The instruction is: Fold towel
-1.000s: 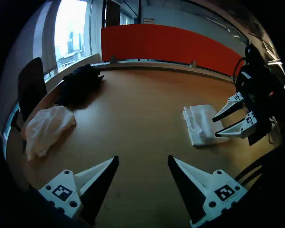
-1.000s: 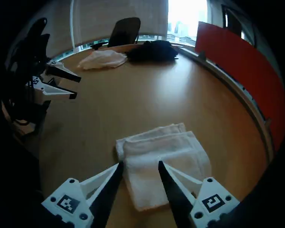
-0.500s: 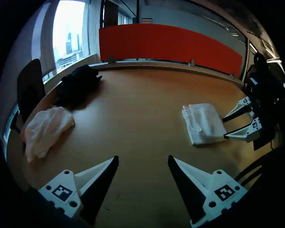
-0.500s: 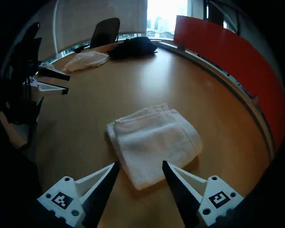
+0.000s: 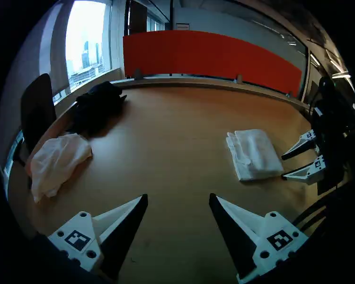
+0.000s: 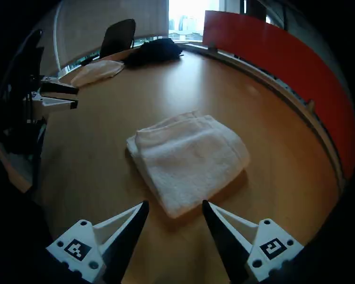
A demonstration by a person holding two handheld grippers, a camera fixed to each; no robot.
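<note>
Wooden table: folded towel just ahead of right tool, spread, empty; left tool likewise.

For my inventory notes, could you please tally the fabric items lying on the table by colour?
White: 2, the folded towel and the crumpled cloth
Black: 1, the dark bundle
Total: 3

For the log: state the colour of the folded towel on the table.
White. The folded towel shows best in the right gripper view.
</note>
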